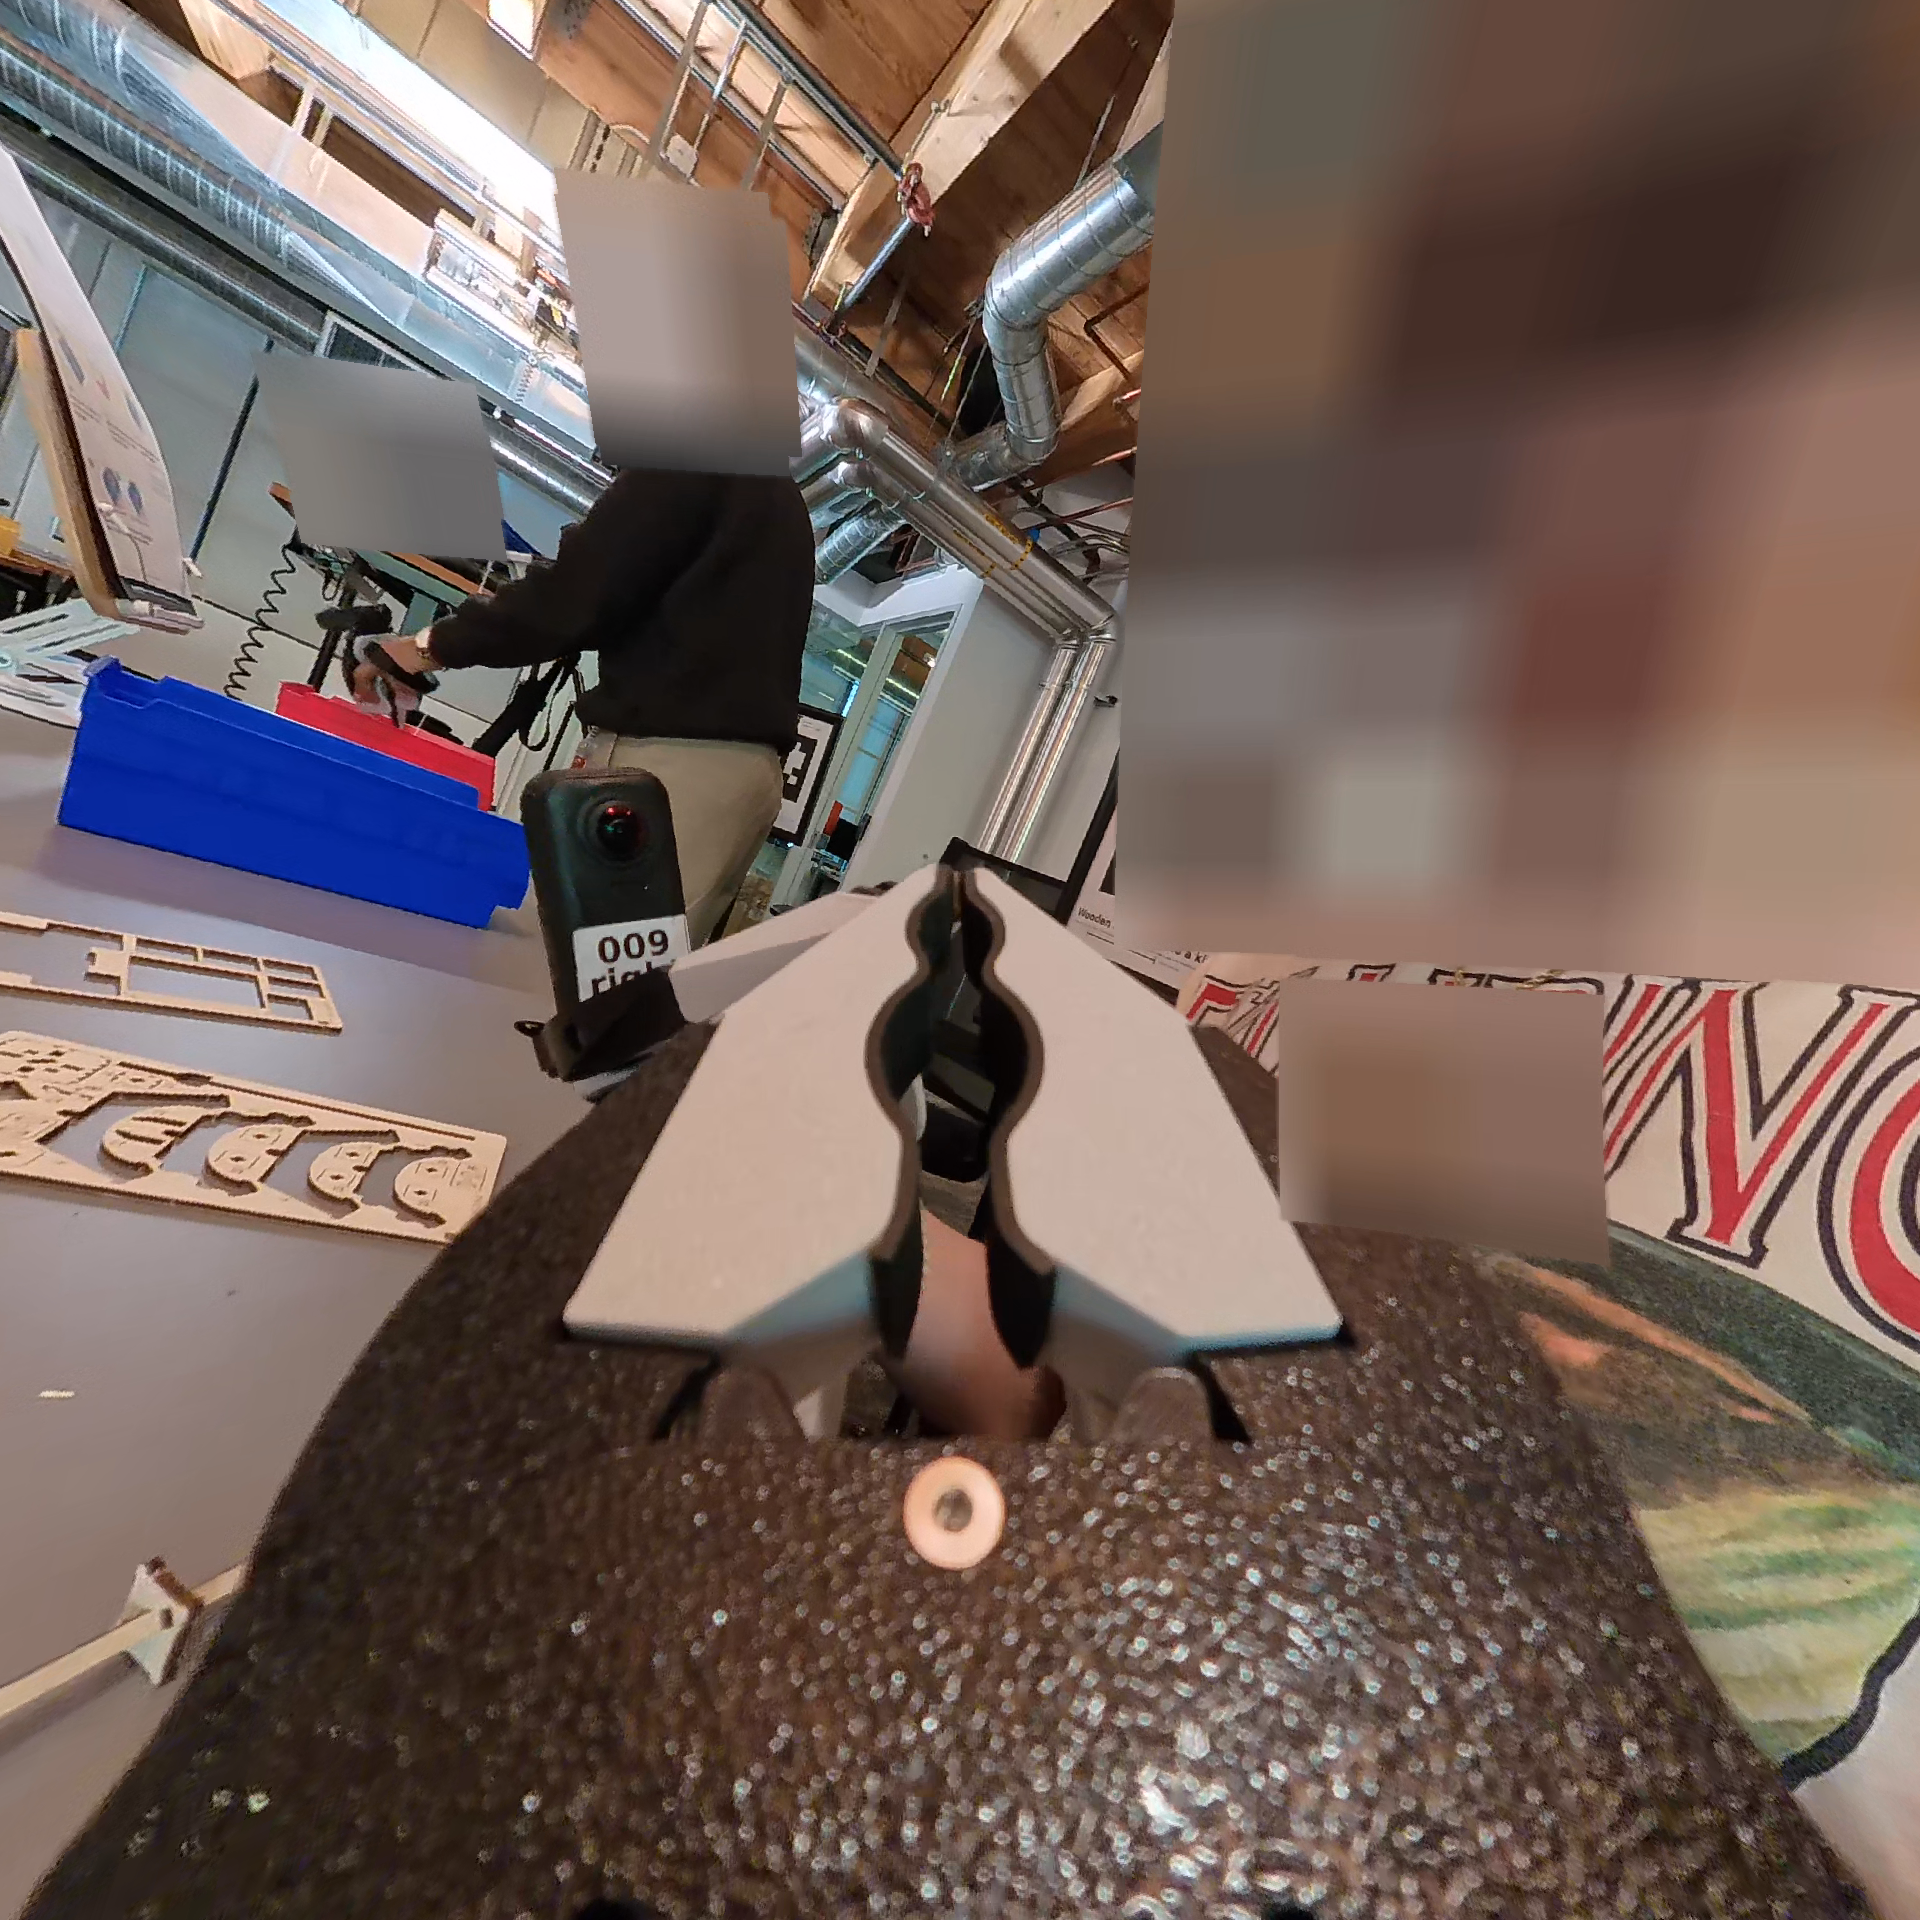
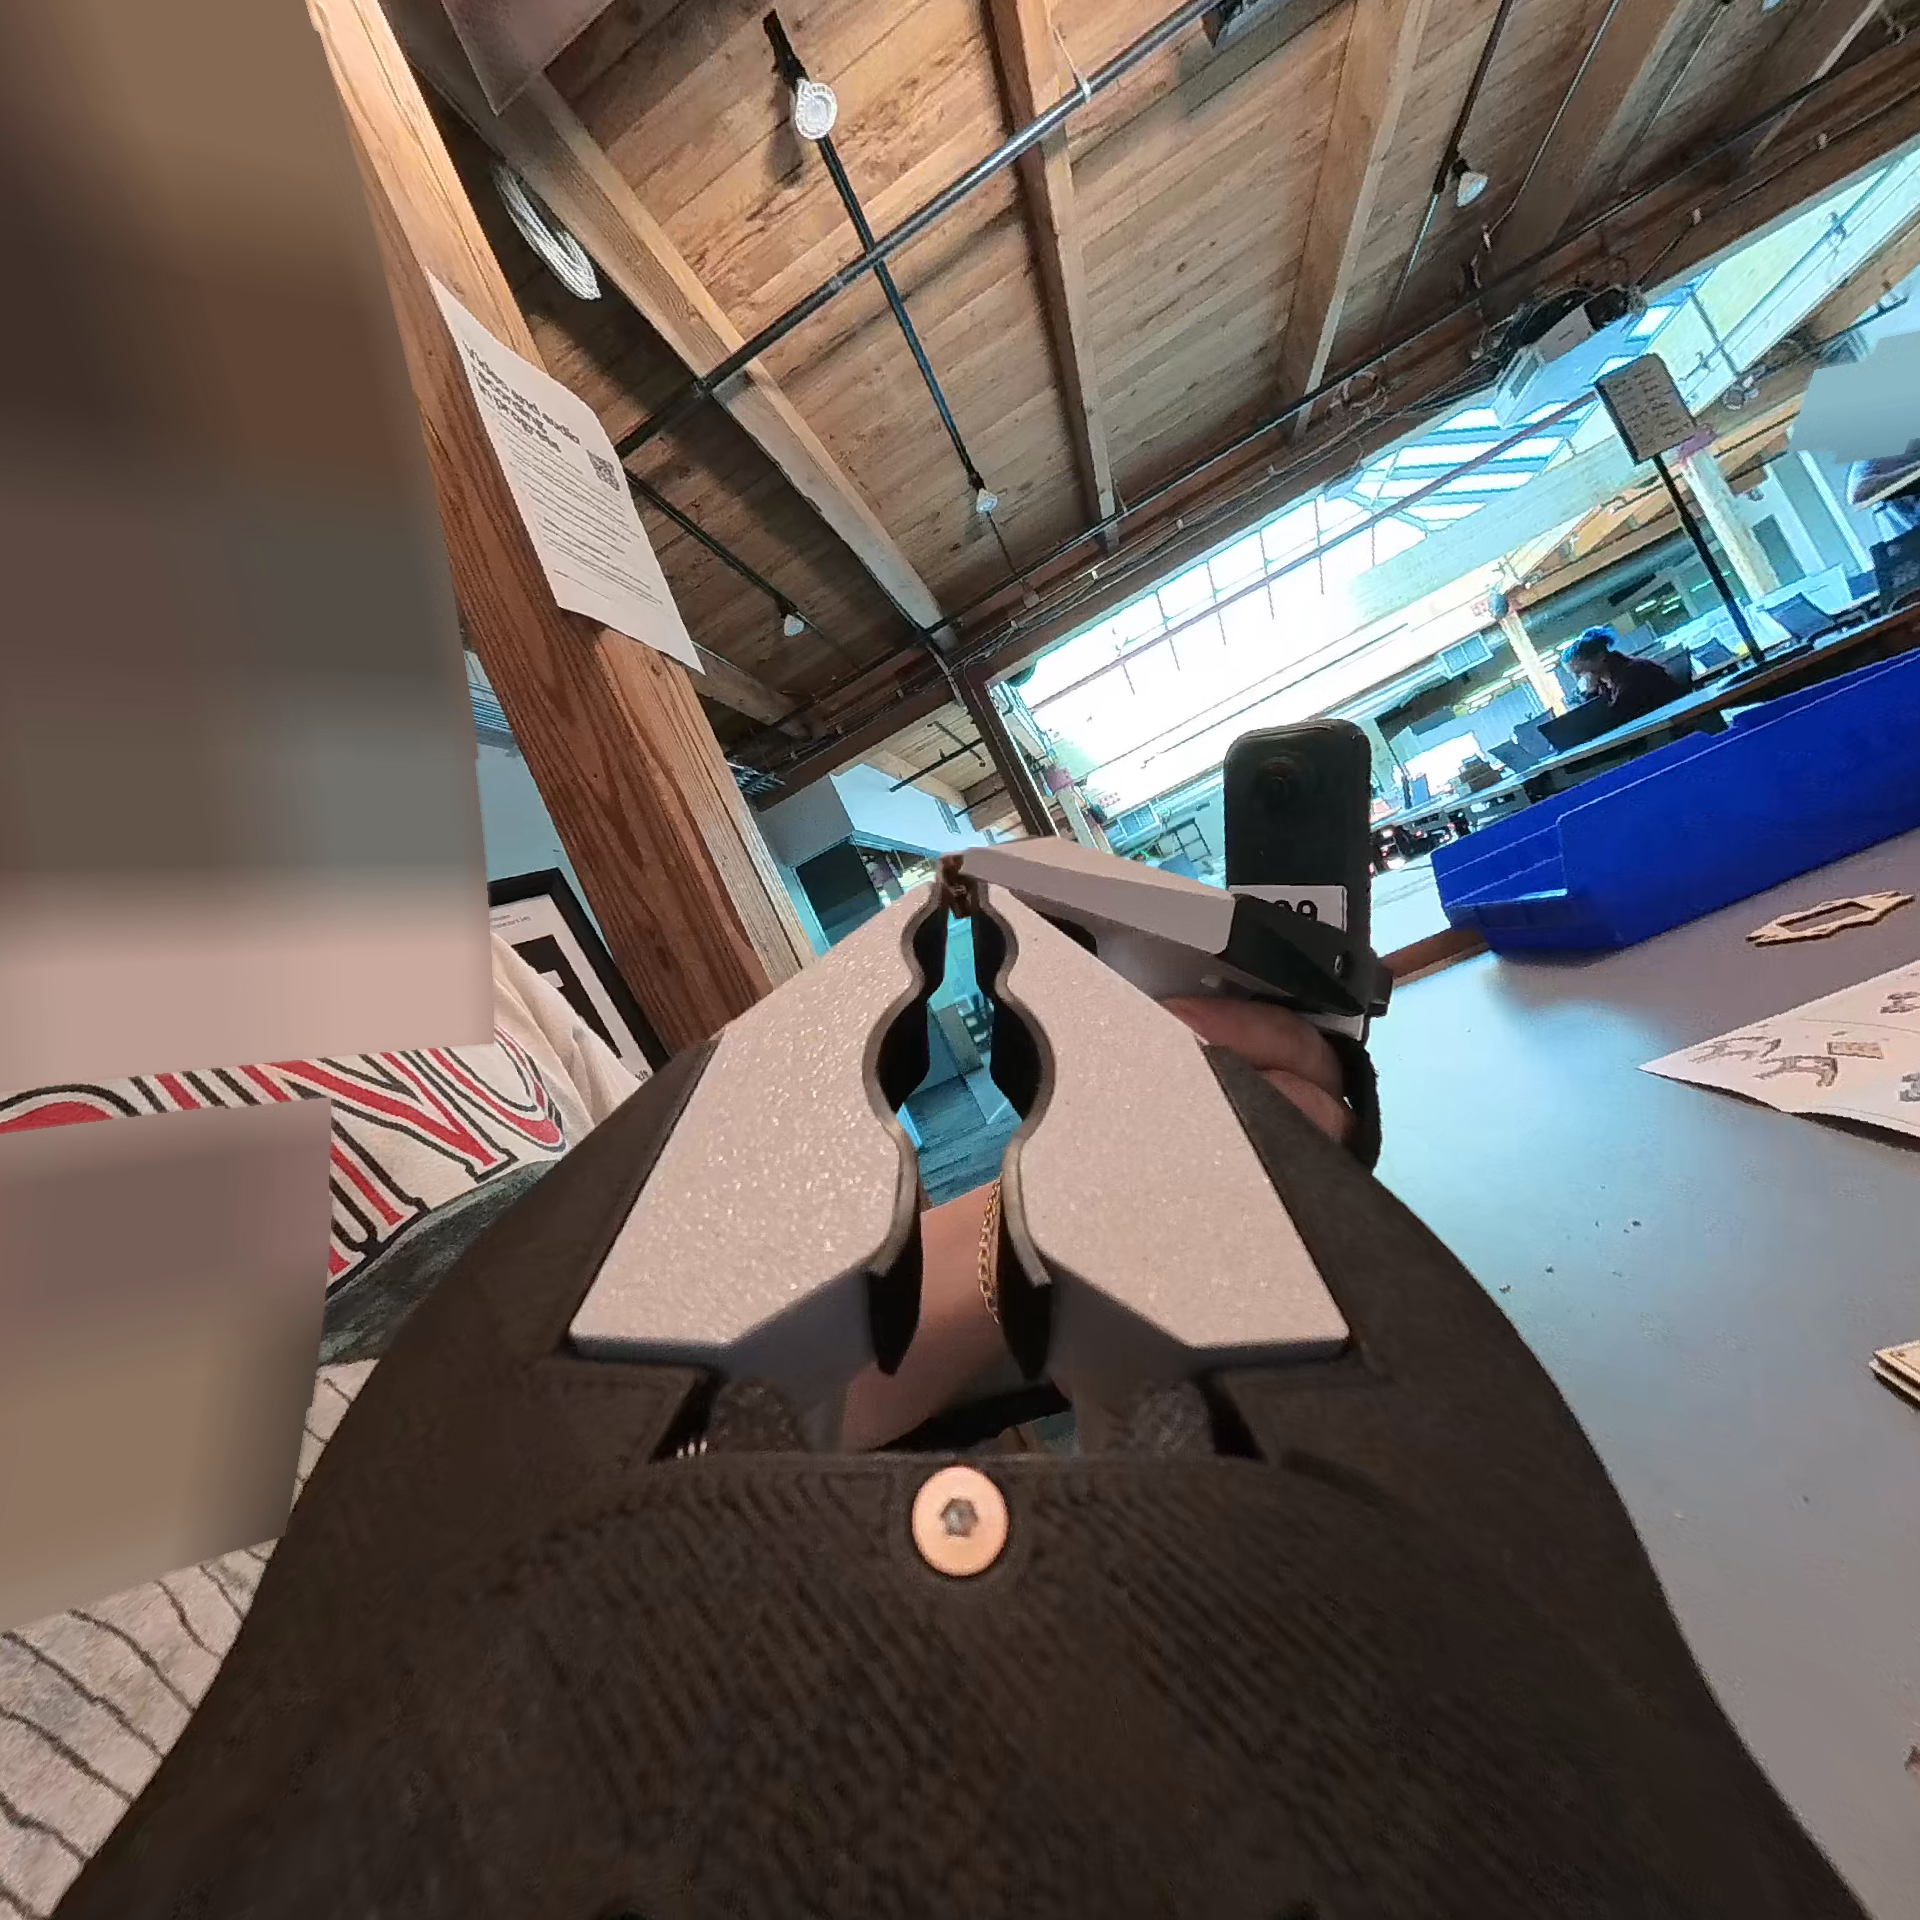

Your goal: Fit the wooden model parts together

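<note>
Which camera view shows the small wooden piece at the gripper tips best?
The right wrist view: the small wooden piece sits pinched at the right gripper tips, where the left gripper meets it. In the left wrist view, closed fingers hide it.

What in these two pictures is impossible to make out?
- Left wrist view: whether the left gripper holds anything; its closed tips hide it.
- Right wrist view: the shape of the wooden piece in the right gripper; too small.
- Left wrist view: wooden part sheets, cut off by the frame edge.

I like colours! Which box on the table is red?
The smaller box behind the big blue box, near the standing person's hand. The front one is blue.
</note>
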### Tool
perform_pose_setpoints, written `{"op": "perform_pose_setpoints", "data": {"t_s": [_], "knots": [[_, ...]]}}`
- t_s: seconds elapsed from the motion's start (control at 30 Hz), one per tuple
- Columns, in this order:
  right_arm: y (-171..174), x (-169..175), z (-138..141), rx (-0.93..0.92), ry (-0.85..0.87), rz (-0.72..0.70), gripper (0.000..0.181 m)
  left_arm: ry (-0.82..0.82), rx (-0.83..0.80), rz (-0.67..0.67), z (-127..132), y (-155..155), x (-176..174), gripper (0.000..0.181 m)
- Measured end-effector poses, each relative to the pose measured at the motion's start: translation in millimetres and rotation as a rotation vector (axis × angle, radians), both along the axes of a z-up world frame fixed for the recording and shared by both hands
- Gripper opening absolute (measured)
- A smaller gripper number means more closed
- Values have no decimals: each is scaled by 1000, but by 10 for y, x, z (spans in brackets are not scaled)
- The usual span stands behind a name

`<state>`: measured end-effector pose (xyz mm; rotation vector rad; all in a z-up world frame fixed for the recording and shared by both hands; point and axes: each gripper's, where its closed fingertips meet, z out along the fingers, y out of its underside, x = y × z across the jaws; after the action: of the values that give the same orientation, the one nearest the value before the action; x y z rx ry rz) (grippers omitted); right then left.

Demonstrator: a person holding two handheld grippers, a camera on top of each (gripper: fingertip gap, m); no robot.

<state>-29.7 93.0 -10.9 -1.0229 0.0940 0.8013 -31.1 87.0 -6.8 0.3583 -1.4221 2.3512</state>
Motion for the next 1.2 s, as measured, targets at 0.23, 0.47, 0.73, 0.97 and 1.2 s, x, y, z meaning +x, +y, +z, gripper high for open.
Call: {"op": "perform_pose_setpoints", "data": {"t_s": [0.23,0.47,0.73,0.97,1.2], "knots": [[26,94,49,34,-9,-108,0,-33,39,239,83,99,203,0],[-13,303,125,110,15,-312,0,-122,200,542,137,124,323,6],[21,269,119,101,-34,-347,0,-203,358,585,98,-12,287,4],[28,237,124,102,-58,-341,0,-191,355,552,102,1,274,0],[41,226,117,99,-58,-328,0,-182,348,519,90,9,268,0]]}}
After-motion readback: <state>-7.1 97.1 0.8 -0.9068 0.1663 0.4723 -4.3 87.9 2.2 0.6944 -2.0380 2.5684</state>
